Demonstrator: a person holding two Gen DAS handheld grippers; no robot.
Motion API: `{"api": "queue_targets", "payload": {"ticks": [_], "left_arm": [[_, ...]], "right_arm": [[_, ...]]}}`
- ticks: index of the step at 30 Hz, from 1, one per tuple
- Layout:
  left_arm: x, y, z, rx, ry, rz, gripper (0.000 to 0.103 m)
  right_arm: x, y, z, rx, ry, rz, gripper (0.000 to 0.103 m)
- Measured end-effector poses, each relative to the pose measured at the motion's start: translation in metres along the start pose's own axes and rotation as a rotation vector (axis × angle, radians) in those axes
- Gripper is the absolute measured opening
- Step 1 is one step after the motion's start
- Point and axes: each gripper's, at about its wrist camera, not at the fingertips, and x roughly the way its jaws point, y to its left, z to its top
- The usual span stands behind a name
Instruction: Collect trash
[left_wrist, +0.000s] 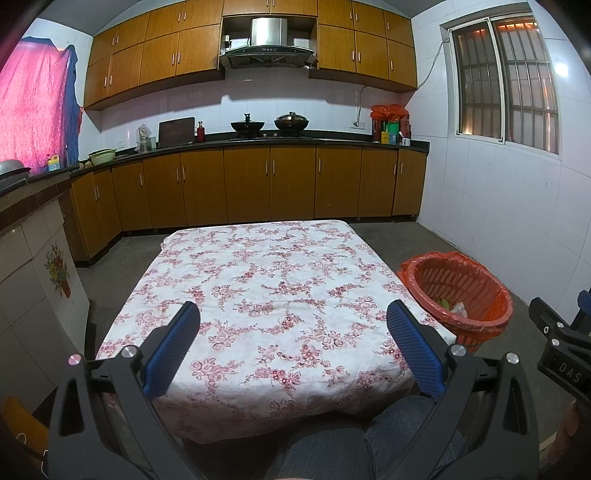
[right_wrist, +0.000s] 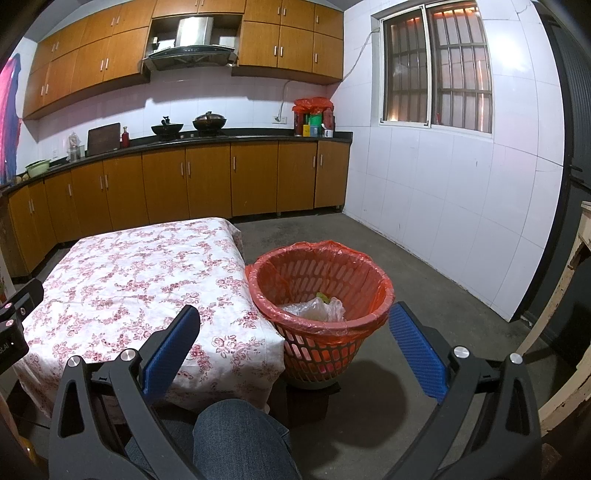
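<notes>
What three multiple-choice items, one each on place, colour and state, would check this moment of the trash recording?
1. Where does the waste basket stand?
A. on the floor beside the table's corner
B. on the tablecloth
C. on the counter

2. What colour is the basket's bag liner?
A. black
B. orange-red
C. white

3. How are the fingers of the two grippers?
A. both spread, nothing between them
B. both shut on trash
C. one shut on the basket's rim

Answers: 1 A, it sits on the concrete floor against the floral tablecloth. 2 B, the liner folds orange-red over the rim. 3 A, the left gripper and the right gripper show wide gaps.
</notes>
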Motion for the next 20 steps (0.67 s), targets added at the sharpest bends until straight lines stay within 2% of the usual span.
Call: {"api": "queue_targets", "payload": {"ticks": [20], "left_arm": [[0.0042, 0.0044, 0.0006, 0.003, 0.005, -0.005, 0.099]], "right_arm": [[-0.0004, -0.0009, 0.0004, 0.001, 0.000, 0.000, 0.101]]}}
